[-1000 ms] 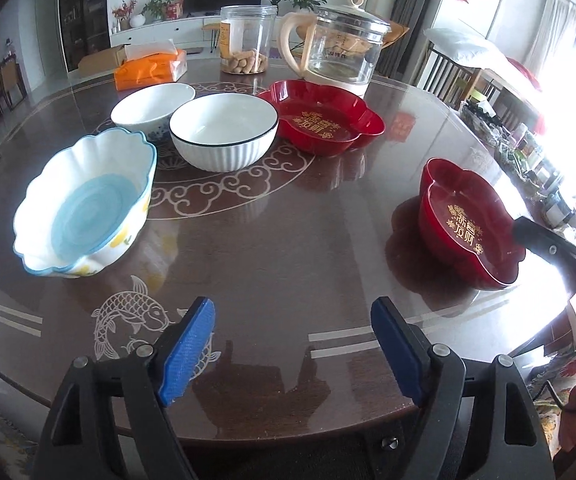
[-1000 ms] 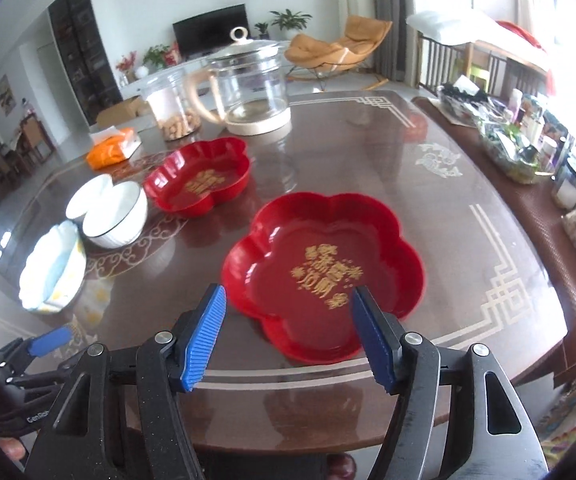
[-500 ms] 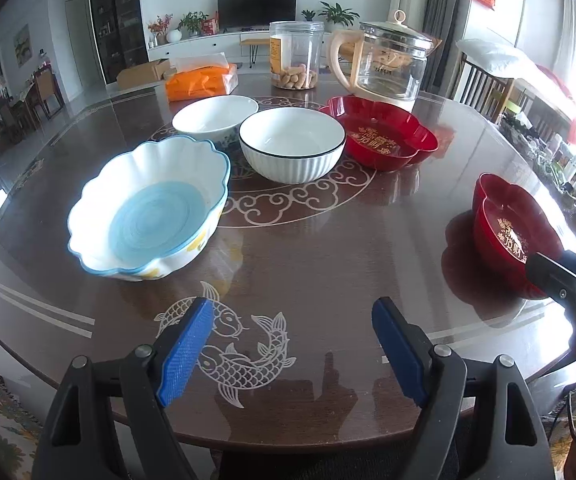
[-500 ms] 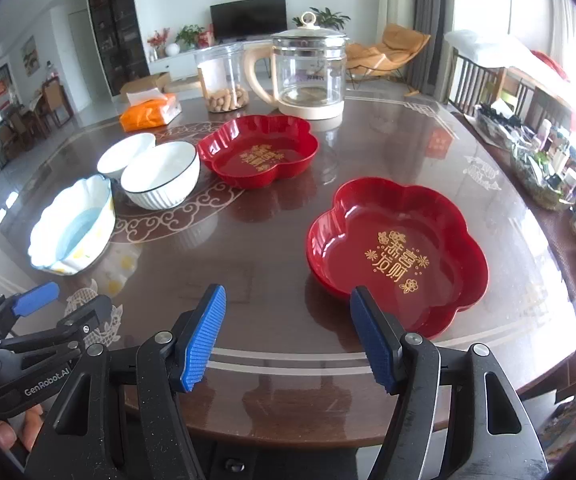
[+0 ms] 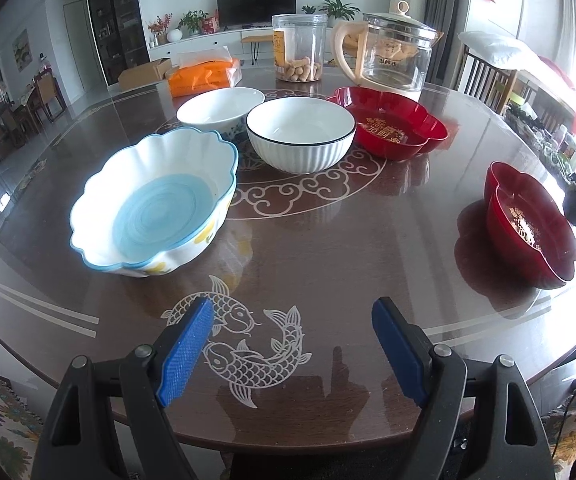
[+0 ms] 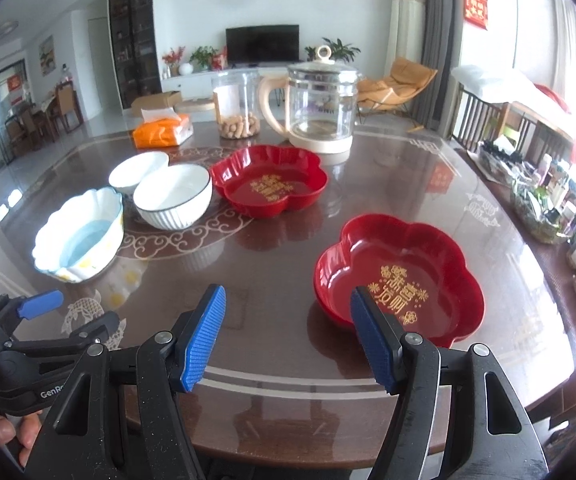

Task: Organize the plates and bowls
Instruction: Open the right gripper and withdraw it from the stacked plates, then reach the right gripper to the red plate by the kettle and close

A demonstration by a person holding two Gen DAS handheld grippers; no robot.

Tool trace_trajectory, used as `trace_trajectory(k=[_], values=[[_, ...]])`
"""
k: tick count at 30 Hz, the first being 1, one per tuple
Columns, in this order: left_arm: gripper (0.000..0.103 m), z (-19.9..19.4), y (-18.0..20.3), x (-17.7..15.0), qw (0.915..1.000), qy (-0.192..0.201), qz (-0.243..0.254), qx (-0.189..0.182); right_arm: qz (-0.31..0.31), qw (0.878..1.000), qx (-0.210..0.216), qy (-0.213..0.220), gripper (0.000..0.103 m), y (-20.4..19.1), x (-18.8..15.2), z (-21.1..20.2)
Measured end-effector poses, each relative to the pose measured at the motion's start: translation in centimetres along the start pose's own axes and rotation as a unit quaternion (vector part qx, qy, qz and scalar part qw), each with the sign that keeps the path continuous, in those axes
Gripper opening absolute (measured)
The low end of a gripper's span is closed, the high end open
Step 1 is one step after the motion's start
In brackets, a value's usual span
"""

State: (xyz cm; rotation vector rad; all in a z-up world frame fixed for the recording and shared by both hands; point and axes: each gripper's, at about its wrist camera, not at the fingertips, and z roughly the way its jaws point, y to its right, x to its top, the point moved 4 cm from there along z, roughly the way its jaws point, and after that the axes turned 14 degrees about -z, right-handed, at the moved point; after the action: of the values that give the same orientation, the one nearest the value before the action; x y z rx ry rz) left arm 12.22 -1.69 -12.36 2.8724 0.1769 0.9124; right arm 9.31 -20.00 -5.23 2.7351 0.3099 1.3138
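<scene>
On the round dark table stand a scalloped blue-and-white bowl [image 5: 154,204] [image 6: 80,236], a ribbed white bowl with a dark rim [image 5: 301,138] [image 6: 173,195], a smaller white bowl [image 5: 220,109] [image 6: 138,169] and two red flower-shaped plates, one far [image 5: 394,126] [image 6: 269,185], one near the right edge [image 5: 528,222] [image 6: 398,276]. My left gripper [image 5: 293,350] hangs open over the fish inlay, nothing between its blue pads. My right gripper [image 6: 287,334] is open too, its right pad just in front of the near red plate. The left gripper [image 6: 40,304] also shows at the left of the right wrist view.
At the back of the table [image 5: 328,240] stand a glass kettle [image 5: 394,60] [image 6: 320,108], a clear jar of snacks [image 5: 298,53] [image 6: 237,110] and an orange tissue pack [image 5: 204,74] [image 6: 163,130]. A cluttered side shelf [image 6: 548,196] runs along the right.
Both views have swung: the bowls now sit nearer the middle of the left wrist view, and the near red plate has slid from between the right gripper's pads to their right.
</scene>
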Motion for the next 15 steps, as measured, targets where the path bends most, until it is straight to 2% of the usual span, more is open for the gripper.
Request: trace_trajectory(k=[2,6,9,12,15], values=[[0.081,0.1,-0.1,0.0,1.0,-0.003,0.001,-0.006,0.001,0.999,0.013,0.029,0.069,0.2,0.2,0.0],[0.081,0.1,0.0,0.6,0.9998,-0.004,0.009,-0.019,0.015,0.998,0.049,-0.032,0.069,0.6,-0.5,2.4],[0.081,-0.2,0.3,2.0,0.9994,-0.003,0.021,-0.029,0.04,0.996,0.064,-0.052,0.069,1.3,-1.2,3.3],[0.081,-0.7,0.8,5.2,0.9982,-0.003,0.028,-0.053,0.042,0.994,0.074,-0.07,0.069,2.2,-0.7,4.2],[0.081,-0.9,1.4,10.4,0.9957,-0.001,0.019,-0.091,0.054,0.993,0.078,-0.076,0.069,4.3,1.0,5.1]])
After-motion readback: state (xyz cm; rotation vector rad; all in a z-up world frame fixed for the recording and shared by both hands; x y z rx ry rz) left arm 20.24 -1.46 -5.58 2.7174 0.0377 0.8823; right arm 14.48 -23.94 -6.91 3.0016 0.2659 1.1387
